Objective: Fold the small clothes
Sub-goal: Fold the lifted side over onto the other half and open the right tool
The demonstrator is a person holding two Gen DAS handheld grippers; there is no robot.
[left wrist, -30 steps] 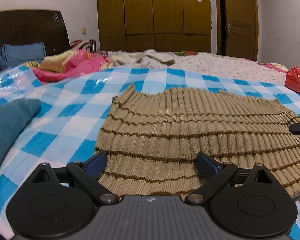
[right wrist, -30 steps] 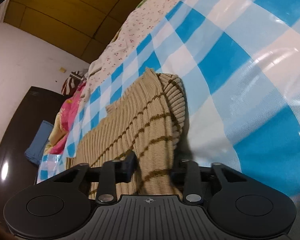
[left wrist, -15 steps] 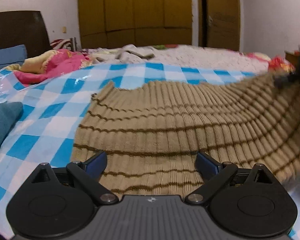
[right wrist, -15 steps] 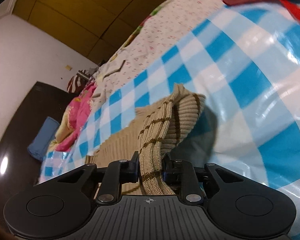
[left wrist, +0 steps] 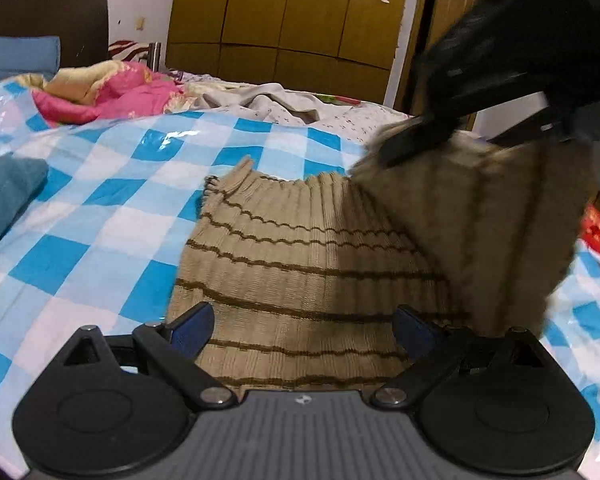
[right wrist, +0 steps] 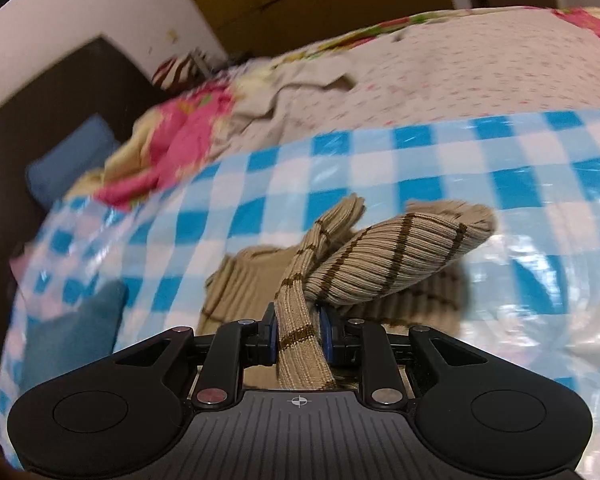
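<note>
Black claw [right wrist: 298, 334], blue pads [right wrist: 326, 334], silver screws.

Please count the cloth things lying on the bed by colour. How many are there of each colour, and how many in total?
Tan striped knit garment: 1
Teal garment: 1
Pink and yellow quilt: 1
Grey-beige cloth: 1
Blue pillow: 1
Total: 5

Nothing readable is showing up anywhere here, no words, brands or numbers on the bedding, the clothes, the wardrobe doors or anything else.
</note>
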